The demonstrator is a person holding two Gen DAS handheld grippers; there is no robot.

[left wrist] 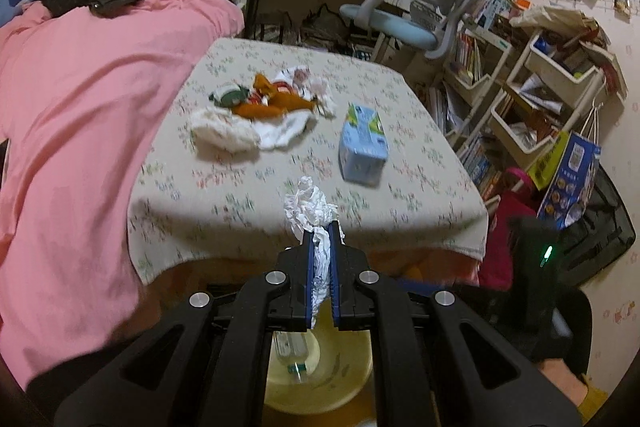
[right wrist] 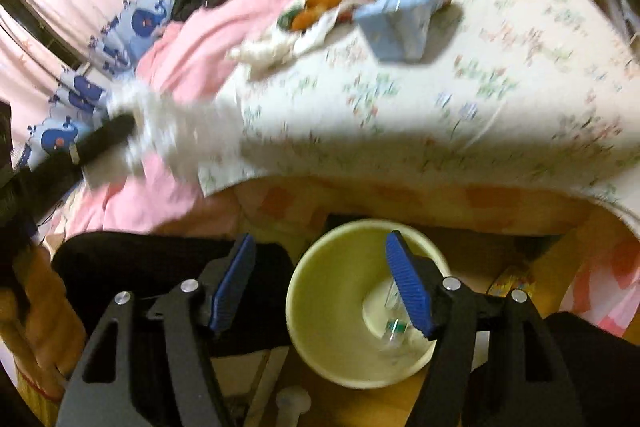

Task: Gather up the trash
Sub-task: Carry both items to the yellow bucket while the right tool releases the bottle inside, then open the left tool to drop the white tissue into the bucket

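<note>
My left gripper is shut on a crumpled white tissue, which sticks out past its fingertips over the near edge of the table. Below it on the floor stands a pale yellow bin with a clear plastic bottle inside. In the right wrist view my right gripper stands open over the bin, with nothing between its fingers. The bottle lies at the bottom. The held tissue shows blurred at the left.
On the floral tablecloth lie a light blue carton and a heap of white cloths and orange wrappers. A bed with a pink blanket is on the left. A blue desk chair and crowded shelf carts stand on the right.
</note>
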